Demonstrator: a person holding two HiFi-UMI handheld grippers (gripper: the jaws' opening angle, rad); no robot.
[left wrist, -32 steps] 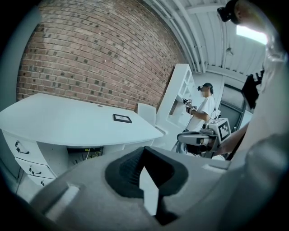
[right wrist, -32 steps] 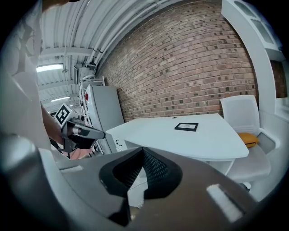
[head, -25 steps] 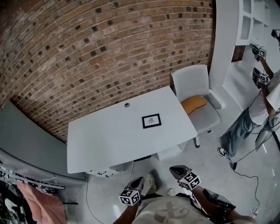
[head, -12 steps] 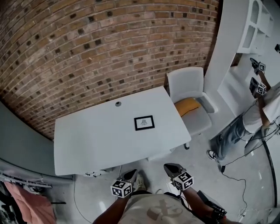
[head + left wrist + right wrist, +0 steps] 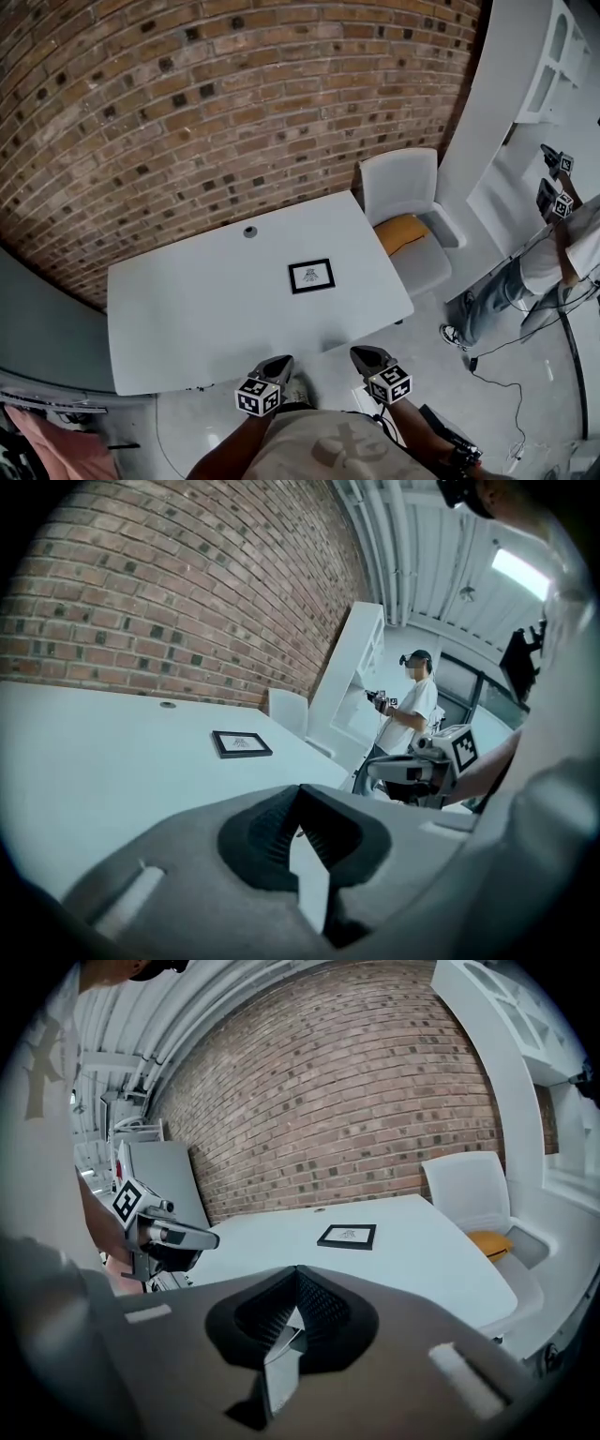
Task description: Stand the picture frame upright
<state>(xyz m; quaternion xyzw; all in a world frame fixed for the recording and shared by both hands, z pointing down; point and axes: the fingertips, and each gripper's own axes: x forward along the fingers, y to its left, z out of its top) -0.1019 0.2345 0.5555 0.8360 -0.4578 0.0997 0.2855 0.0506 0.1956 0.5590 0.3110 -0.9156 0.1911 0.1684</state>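
Item 1, left gripper (image 5: 279,362): jaws pressed together, nothing betw. them. I've got it low in front of my chest, tip near the table's front edge.

Item 2, right gripper (image 5: 364,354): same cond., jaws closed on nothing. Side by side w/ item 1, the two apart.

Item 3, table (image 5: 187,300): white, rounded corners, carries items 4 & 5.

Item 4, picture frame (image 5: 311,276): black border, white mat, small dark print. Lies flat, face up, right of ctr on the table, well apart from both grippers and in from every edge.

Item 5, cable port (image 5: 249,232): small round grey disc near the table's far edge, left of the frame.

Item 6, chair (image 5: 403,183): white, at the table's far right corner, orange cushion (image 5: 401,232) on its seat.

Item 7, brick wall (image 5: 234,94): runs behind table & chair.

Item 8, person (image 5: 548,258): stands far right by a white shelf unit (image 5: 548,56), pale top, jeans, holding a second pair of grippers (image 5: 558,183). Black cable (image 5: 511,394) trails on the floor (image 5: 450,375) beside them.
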